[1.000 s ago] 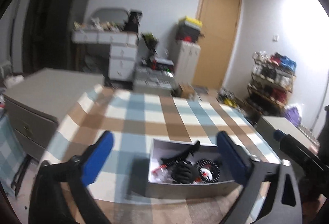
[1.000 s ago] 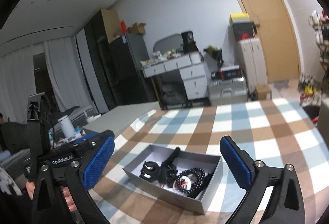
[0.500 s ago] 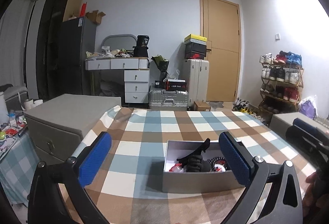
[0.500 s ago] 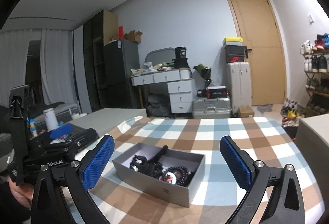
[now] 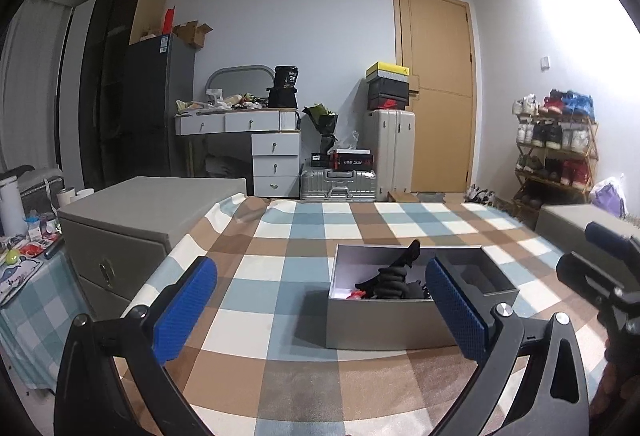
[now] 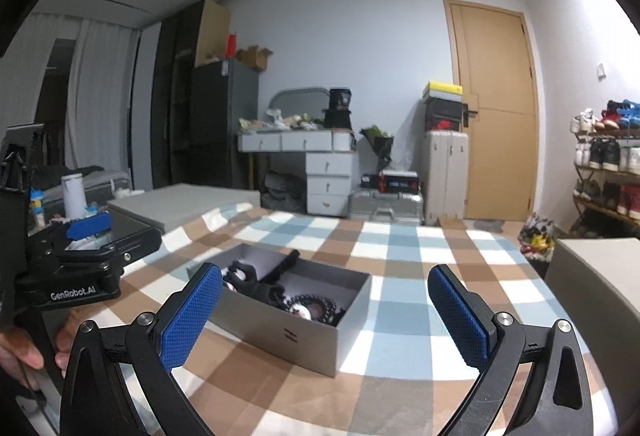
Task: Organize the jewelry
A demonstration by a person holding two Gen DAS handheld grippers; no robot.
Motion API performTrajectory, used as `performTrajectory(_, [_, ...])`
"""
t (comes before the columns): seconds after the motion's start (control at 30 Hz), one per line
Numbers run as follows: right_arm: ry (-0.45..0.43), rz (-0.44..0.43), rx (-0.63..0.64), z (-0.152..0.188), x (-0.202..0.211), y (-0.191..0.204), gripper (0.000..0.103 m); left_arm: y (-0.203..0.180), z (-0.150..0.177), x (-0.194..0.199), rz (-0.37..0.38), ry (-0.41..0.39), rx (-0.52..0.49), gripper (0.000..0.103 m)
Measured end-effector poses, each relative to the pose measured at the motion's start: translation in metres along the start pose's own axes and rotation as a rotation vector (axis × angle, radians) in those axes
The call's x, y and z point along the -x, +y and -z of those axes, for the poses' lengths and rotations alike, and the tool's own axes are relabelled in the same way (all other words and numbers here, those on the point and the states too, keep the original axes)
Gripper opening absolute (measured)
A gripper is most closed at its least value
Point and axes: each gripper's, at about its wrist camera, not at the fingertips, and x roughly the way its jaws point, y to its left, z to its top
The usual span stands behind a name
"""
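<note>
- Left wrist view: left claw (image 5: 320, 310) spread wide, blue pads (image 5: 185, 310) empty, low in the frame above the checked cloth (image 5: 276, 248) on the surface.
- Grey box (image 5: 384, 322), lid off, sits lower right of centre, partly behind the right-hand pad. Inside: a black hair clip (image 5: 394, 274) and something red at the bottom; the rest too dark to tell.
- Right claw's body (image 5: 604, 276) shows at the right edge.
- Right wrist view: right claw (image 6: 324, 316) also wide open, holding nothing.
- Box (image 6: 280, 310) lies lower centre, between the pads, nearer the left-hand one. Black beads (image 6: 316, 306) and the clip (image 6: 260, 282) inside.
- Left claw's body (image 6: 76, 268) at the left edge, a hand (image 6: 24, 350) gripping its handle.
</note>
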Motion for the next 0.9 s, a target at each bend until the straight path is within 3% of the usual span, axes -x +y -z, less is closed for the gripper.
performTrajectory(0.23, [0.085,-0.001,-0.015,0.006,-0.014,-0.003,0.103,-0.006,0.001,0.0,-0.005,0.034,-0.021,0.102])
performTrajectory(0.9, [0.078,-0.004,-0.007,0.004,-0.012,-0.002,0.103,-0.004,0.002,0.002,-0.003,0.04,-0.01,0.102])
